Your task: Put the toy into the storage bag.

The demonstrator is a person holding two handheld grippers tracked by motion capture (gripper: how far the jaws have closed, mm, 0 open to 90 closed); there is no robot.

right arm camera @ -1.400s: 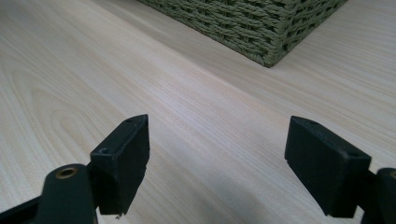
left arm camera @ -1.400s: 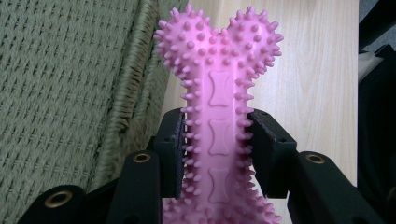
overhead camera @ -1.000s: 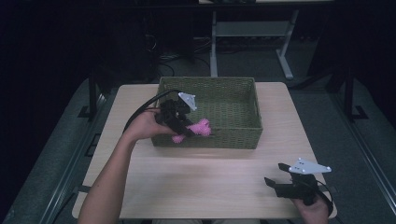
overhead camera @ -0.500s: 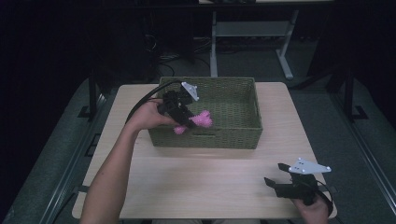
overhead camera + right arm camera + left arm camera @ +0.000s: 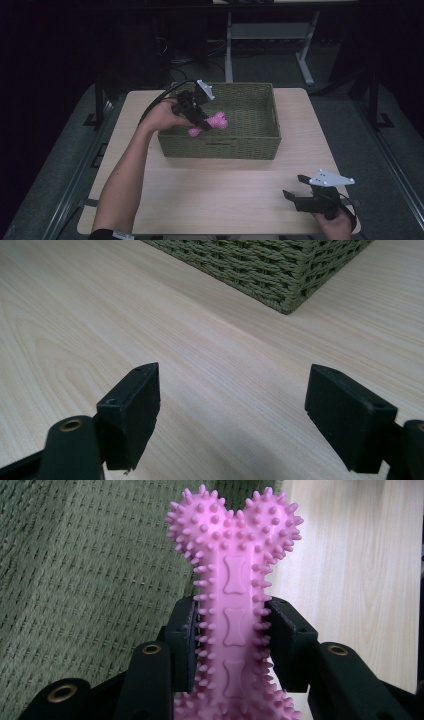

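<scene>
The green woven basket (image 5: 260, 145) stands toward the far side of the wooden table (image 5: 210, 200), and it serves as the landmark here. The person's left forearm (image 5: 125, 175) reaches diagonally from the near left edge of the table up to the basket's left end, with the wrist bent so that the left gripper (image 5: 202, 120) points across the basket's left wall toward its inside. That gripper's jaws are clamped on the shaft of a pink spiked bone toy (image 5: 210, 124), which hangs in the air over the basket's left part, just above its near rim, lying roughly level. In the left gripper view the pads press on both sides of the toy's middle (image 5: 235, 625), its knobbed end sticking out past them, with the basket's weave (image 5: 85, 580) behind on one side and bare tabletop on the other. The right hand (image 5: 332, 225) rests at the table's near right corner, well apart from the basket's near right corner, holding the right gripper (image 5: 295, 192) low and level, aimed leftward. Its jaws stand wide apart with nothing between them; in the right gripper view the basket's corner (image 5: 285, 285) lies farther off ahead.
</scene>
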